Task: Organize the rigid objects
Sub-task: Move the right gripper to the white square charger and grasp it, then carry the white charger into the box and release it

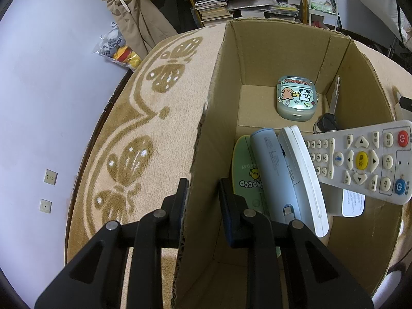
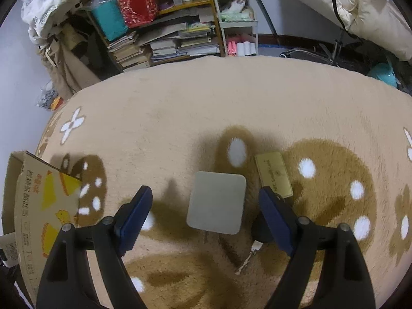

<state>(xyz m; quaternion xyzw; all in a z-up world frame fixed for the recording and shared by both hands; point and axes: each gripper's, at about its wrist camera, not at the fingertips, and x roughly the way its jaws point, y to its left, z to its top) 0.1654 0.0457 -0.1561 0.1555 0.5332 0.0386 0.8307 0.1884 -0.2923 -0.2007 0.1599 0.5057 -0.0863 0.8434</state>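
The left gripper (image 1: 203, 193) was clamped on the near-left wall of the cardboard box (image 1: 283, 51), one finger outside, one inside. Inside the box lay a cartoon-printed case (image 1: 297, 97) at the far end, a key (image 1: 334, 97) against the right wall, a grey power bank (image 1: 274, 170), a green case (image 1: 246, 170) and a white remote (image 1: 360, 159) propped across the right rim. The right gripper (image 2: 203, 216) stood wide open over the rug (image 2: 206, 103), a pale grey rounded-square charger block (image 2: 217, 202) between its fingers and untouched, a gold tin (image 2: 273, 173) just beside it.
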